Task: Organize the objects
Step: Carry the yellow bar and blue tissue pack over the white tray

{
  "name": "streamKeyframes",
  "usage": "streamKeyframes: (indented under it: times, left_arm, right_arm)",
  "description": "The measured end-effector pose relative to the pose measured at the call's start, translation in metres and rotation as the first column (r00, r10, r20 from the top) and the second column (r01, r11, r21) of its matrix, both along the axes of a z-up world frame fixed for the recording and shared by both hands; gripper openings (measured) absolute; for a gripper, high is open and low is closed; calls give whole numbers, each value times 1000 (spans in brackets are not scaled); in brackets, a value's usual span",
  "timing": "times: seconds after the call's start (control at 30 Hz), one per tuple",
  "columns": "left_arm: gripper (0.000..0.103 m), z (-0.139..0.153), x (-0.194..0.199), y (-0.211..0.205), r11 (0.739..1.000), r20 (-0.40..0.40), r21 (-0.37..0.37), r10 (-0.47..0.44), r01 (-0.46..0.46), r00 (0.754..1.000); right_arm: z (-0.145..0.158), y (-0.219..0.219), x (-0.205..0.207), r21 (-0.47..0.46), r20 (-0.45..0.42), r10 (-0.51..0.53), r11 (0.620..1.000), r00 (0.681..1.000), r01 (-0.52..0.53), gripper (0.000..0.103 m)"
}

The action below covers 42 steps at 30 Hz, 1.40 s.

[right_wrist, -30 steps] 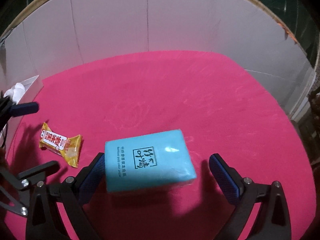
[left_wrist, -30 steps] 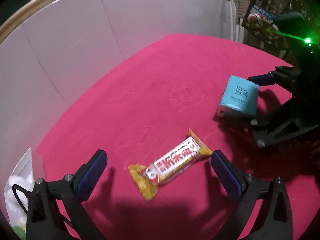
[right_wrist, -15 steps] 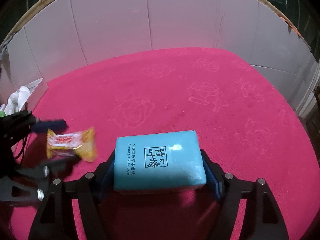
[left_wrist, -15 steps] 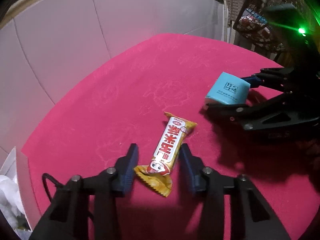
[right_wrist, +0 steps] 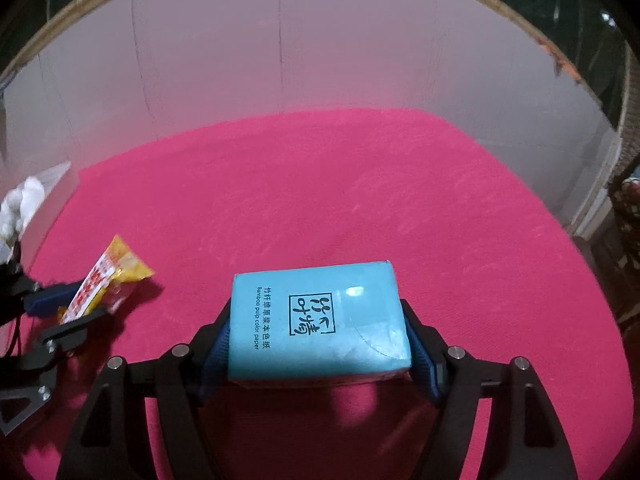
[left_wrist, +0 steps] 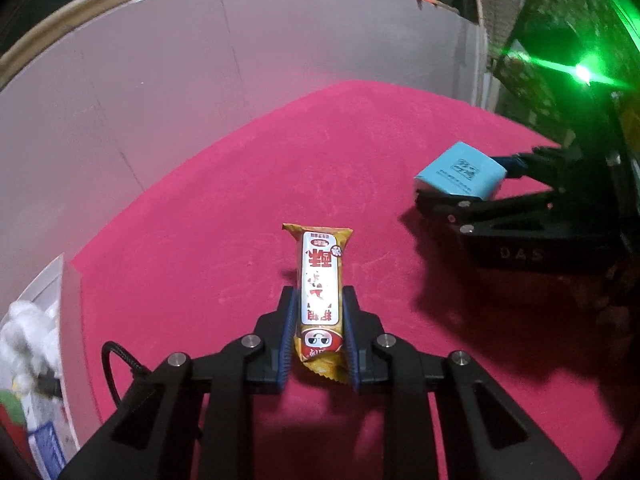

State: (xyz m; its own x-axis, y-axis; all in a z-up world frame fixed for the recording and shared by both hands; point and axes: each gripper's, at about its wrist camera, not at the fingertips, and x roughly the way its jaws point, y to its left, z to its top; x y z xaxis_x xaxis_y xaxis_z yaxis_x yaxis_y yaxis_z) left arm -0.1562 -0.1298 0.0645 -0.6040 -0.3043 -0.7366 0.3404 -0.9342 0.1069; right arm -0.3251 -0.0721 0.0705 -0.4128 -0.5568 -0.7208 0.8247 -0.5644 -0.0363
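Left wrist view: the snack bar's (left_wrist: 320,296) sides sit hidden behind the left gripper's (left_wrist: 318,334) 2 blue pads. The right gripper (left_wrist: 476,184) runs into dark and green glare, body unreadable. Bottom left, a white fluffy heap (left_wrist: 24,336) is cut by the frame edge, too blurred to name. Right wrist view: the tissue pack's (right_wrist: 318,324) 2 short ends and underside are covered, and its small print smears.
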Motion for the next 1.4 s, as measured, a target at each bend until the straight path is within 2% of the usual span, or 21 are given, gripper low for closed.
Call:
streamKeyframes:
  times: [0.3, 0.7, 1.07, 1.4]
  left_arm:
    - [21, 16, 15, 26, 1000, -32, -21, 12, -13, 999]
    - [21, 26, 41, 41, 1000, -76, 6, 11, -10, 997]
    - [21, 34, 61, 51, 1000, -104, 14, 17, -15, 994]
    - [21, 53, 79, 52, 999, -158, 8, 44, -43, 986]
  right_arm:
    - [13, 31, 39, -58, -3, -24, 998, 1000, 24, 78]
    - [42, 77, 55, -167, 49, -106, 980, 993, 112, 78]
    - [48, 91, 69, -187, 59, -130, 973, 990, 139, 78]
    - [63, 89, 89, -218, 40, -110, 969, 993, 116, 79]
